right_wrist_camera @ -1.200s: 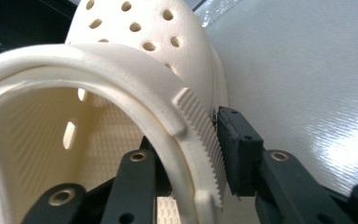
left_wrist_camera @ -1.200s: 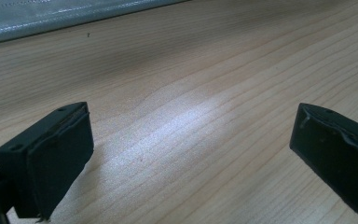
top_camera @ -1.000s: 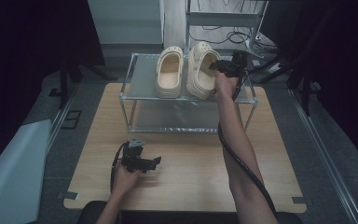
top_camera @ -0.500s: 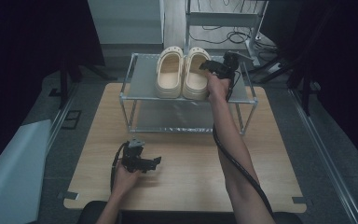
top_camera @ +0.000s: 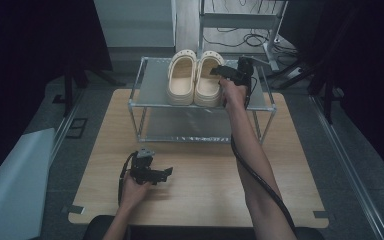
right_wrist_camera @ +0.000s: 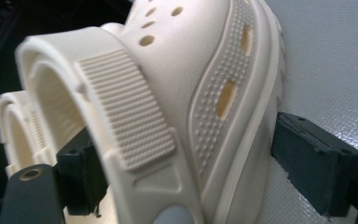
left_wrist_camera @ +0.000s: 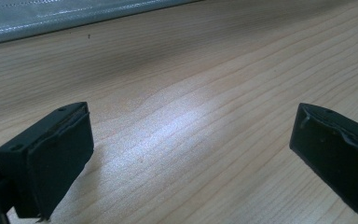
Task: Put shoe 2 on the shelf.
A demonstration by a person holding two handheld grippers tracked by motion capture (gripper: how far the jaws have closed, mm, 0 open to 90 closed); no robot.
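High view: 2 cream clogs sit side by side on the top shelf of a metal rack (top_camera: 260, 102), upper centre of frame, toes pointing to the top edge. Left clog (top_camera: 181, 77) and right clog (top_camera: 208, 79) touch along their inner sides. My right hand-held gripper (top_camera: 219, 71) is at the right clog's outer side, just right of centre, arm reaching up from bottom right w/ the cable trailing along it. My left hand-held gripper (top_camera: 166, 173) lies low on the tabletop (top_camera: 205, 170), lower left of centre, pointing right, well apart from the rack.

Left gripper view: jaws stand wide apart, 1 at lower left, 1 at lower right, nothing between them but bare wood tabletop (left_wrist_camera: 191, 93). A strip of the rack's lower shelf (left_wrist_camera: 65, 14) runs along the top left edge.

Right gripper view: right clog (right_wrist_camera: 177, 93) sits between my jaws, heel strap near the lens, vent holes up the side. Jaws have just been opening; they are spread now, 1 pad at lower left inside the heel opening, the other at lower right w/ a gap to the clog's side, so no clamp. Clog rests on the textured shelf (right_wrist_camera: 331, 60), right part of frame. Left clog (right_wrist_camera: 16, 126) shows at far left, behind.
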